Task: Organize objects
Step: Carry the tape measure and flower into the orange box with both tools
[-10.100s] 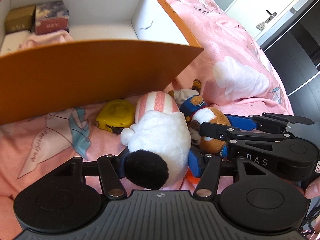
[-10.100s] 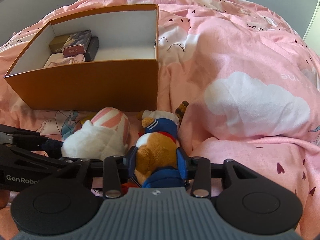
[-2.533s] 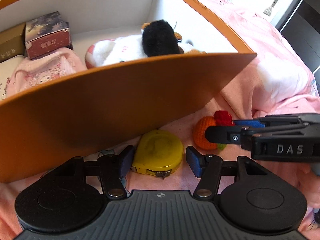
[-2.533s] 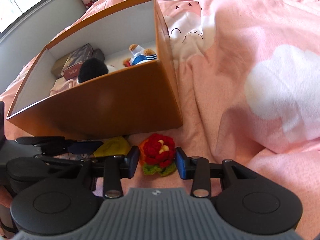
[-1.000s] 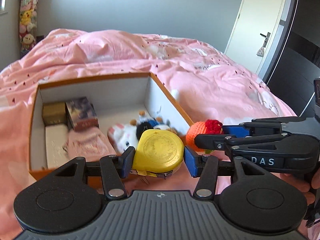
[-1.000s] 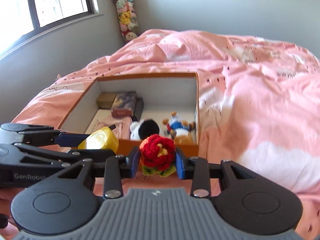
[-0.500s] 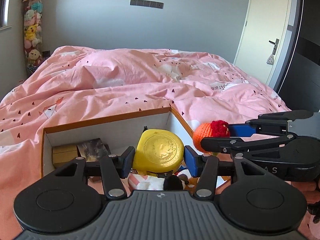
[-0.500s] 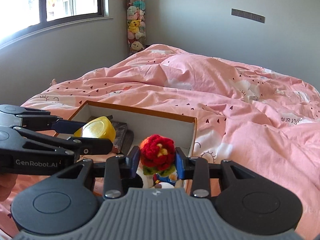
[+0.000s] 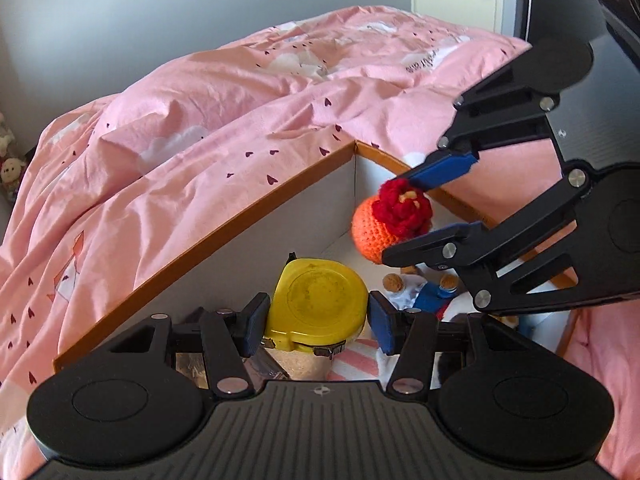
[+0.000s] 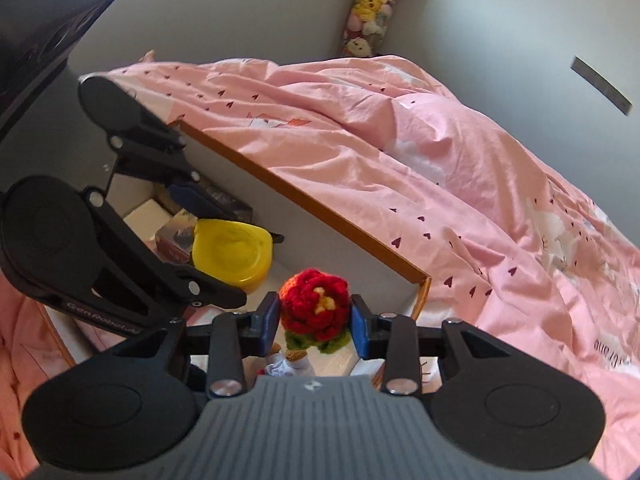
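Orange cardboard forms the rim of the box (image 9: 224,224), white inside, lying on a rumpled pink duvet (image 9: 200,120) that spreads wide and bare beyond its far wall. Both grippers hang over the open top, tilted down into it. The left gripper (image 9: 318,322) has its blue pads pressed against the sides of a yellow tape measure (image 9: 320,300), held clear above the box floor near the middle of the far wall. The right gripper (image 10: 314,320) is closed partway on a crocheted flower (image 10: 314,310), red on top with green at its base and an orange back, held near the far right corner of the box, just inside the side wall. The two grippers sit close side by side, their black linkages nearly crossing. Below them the box floor is crowded: small boxes (image 10: 180,236) toward the left end, a stuffed toy in blue and white (image 9: 430,292) and a pink-striped plush (image 9: 356,360) under the claws. A strip of white floor (image 9: 348,250) along the far wall shows bare.
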The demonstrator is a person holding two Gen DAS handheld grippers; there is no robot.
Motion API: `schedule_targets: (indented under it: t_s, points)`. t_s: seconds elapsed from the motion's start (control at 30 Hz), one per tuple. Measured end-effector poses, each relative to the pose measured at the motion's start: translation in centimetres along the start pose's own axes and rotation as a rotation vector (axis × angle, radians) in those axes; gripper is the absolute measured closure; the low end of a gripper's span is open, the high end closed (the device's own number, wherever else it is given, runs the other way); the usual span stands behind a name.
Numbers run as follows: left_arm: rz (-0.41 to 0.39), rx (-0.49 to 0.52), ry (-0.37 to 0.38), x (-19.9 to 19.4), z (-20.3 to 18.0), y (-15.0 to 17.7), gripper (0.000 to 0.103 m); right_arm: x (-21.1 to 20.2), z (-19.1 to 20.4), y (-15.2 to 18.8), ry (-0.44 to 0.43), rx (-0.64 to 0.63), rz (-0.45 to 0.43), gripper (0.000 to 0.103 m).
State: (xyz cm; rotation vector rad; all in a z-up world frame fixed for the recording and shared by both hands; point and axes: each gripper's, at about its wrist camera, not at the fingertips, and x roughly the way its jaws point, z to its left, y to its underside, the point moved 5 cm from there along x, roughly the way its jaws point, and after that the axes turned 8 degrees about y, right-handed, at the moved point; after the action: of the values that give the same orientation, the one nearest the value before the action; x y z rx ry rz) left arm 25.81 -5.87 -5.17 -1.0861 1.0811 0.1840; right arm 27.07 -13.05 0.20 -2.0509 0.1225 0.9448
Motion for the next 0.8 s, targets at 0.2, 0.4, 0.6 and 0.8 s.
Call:
schedule_targets:
  t_s: [0.2,0.4,0.6,0.8]
  points:
    - [0.069,0.054,0.026,3.2,1.0,0.4,0.042,4.2,0.7,0.6,-0.019,-0.192,0.043,0.064]
    - [0.096,0.057,0.051,5.0,1.4,0.9,0.042,6.9,1.0,1.5,-0.031,-0.295,0.095,0.064]
    - [0.118,0.022,0.06,6.3,1.5,1.5,0.042,8.1,1.1,2.0,-0.038,-0.324,0.107,0.064]
    - [0.138,-0.013,0.052,6.8,1.6,2.2,0.042,8.5,1.5,2.5,-0.031,-0.364,0.109,0.063]
